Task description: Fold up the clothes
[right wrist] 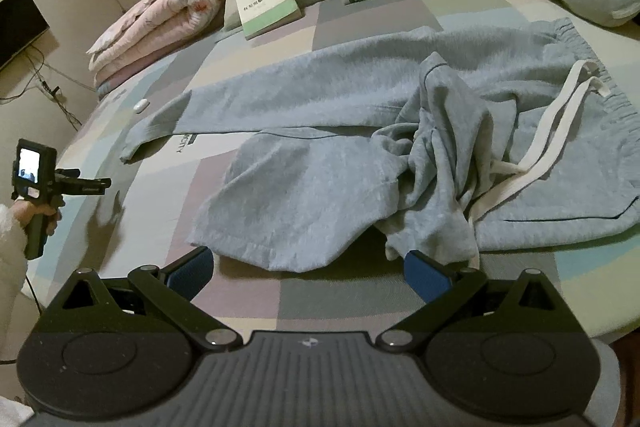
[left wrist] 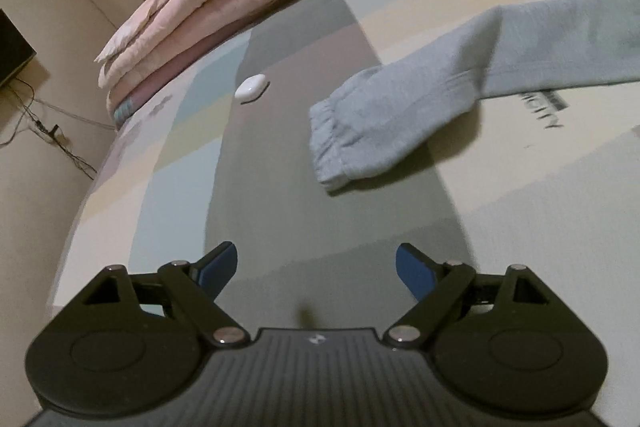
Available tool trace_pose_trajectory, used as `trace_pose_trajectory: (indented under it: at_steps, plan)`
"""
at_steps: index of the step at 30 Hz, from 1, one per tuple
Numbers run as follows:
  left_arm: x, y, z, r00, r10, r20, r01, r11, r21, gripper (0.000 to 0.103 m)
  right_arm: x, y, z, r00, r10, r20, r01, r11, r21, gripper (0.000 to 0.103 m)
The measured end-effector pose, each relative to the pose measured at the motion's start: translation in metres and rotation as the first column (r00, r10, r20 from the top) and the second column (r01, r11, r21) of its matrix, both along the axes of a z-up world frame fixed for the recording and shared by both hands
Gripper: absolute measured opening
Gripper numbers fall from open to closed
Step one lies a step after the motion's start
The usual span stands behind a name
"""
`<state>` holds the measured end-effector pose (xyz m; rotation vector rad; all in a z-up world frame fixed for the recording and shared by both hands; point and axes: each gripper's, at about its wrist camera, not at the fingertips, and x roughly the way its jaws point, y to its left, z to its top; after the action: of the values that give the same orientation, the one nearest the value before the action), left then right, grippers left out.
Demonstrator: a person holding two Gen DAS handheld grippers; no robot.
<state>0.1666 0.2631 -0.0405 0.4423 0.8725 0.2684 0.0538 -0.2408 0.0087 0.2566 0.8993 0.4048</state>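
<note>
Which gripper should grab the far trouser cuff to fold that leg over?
Left. The left gripper is open and points toward the cuff with only bare bedsheet between. The right gripper, also open, faces the crumpled near leg instead.

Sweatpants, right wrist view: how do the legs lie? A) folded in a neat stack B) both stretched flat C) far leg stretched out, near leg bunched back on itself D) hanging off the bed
C: the sweatpants have the far leg stretched out toward its cuff, while the near leg lies crumpled and doubled back on the bed.
</note>
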Motion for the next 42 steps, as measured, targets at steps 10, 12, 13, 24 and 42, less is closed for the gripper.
trace_pose_trajectory:
  at_steps: [10,12,13,24,42]
  plan:
    - [-0.064,-0.119,0.003,0.964,-0.264,-0.033,0.263,0.964,-0.048,0.091,0.000,0.005,-0.034,0.997,0.023,-0.070,-0.025,0.999,-0.027,0.103]
    - [-0.079,-0.150,0.007,0.943,-0.333,-0.021,0.331,0.941,-0.071,0.091,-0.001,0.006,-0.042,0.996,0.033,-0.083,-0.035,0.999,-0.029,0.103]
    - [-0.087,-0.164,0.009,0.928,-0.372,-0.014,0.369,0.925,-0.088,0.091,-0.001,0.005,-0.045,0.995,0.036,-0.090,-0.038,0.999,-0.029,0.103]
    - [-0.115,-0.268,-0.024,0.822,-0.566,0.061,0.569,0.818,-0.083,0.095,-0.014,-0.017,-0.042,0.997,0.031,-0.068,-0.027,0.998,0.052,0.103]
    - [-0.074,-0.256,-0.038,0.892,-0.368,0.264,0.416,0.896,-0.156,0.093,-0.016,-0.028,-0.042,0.998,-0.006,-0.061,0.010,0.997,0.073,0.103]
